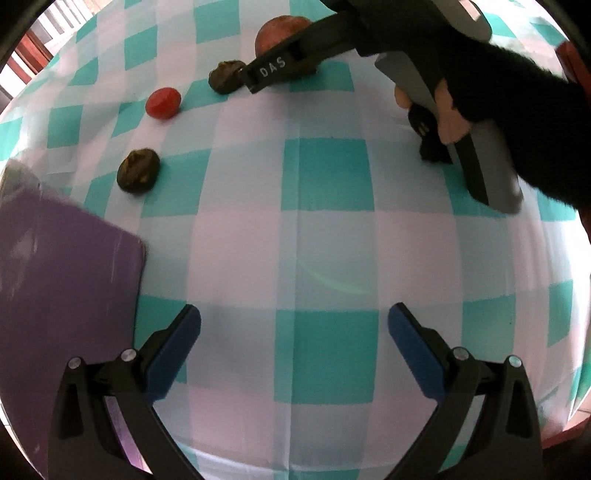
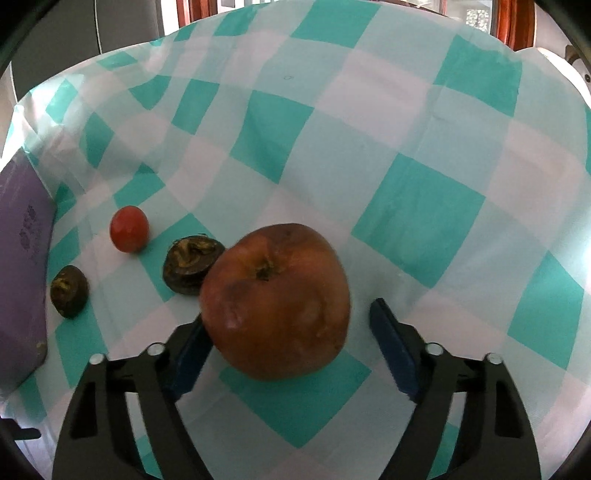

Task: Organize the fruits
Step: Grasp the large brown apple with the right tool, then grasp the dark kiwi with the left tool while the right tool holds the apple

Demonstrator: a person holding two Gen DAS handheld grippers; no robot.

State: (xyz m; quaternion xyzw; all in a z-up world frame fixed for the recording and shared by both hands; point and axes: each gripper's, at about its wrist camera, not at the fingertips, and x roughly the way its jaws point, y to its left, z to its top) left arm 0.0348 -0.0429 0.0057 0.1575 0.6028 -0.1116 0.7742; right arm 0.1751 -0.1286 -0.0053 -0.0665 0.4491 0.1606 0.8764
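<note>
A large brownish-red apple [image 2: 275,299] sits on the checked cloth between the jaws of my right gripper [image 2: 291,343]. The jaws are open; the left pad touches or nearly touches the apple and the right pad [image 2: 391,350] stands clear of it. The apple [image 1: 279,31] also shows in the left wrist view, partly hidden by the right gripper's finger [image 1: 280,70]. Two dark shrivelled fruits [image 2: 192,264] [image 2: 69,291] and a small red tomato [image 2: 129,229] lie to its left. My left gripper [image 1: 293,339] is open and empty over bare cloth.
A purple board [image 1: 62,280] lies at the left, also seen in the right wrist view [image 2: 22,266]. The teal-and-white checked tablecloth [image 1: 325,173] covers the table. The hand holding the right gripper [image 1: 454,122] is at the upper right of the left wrist view.
</note>
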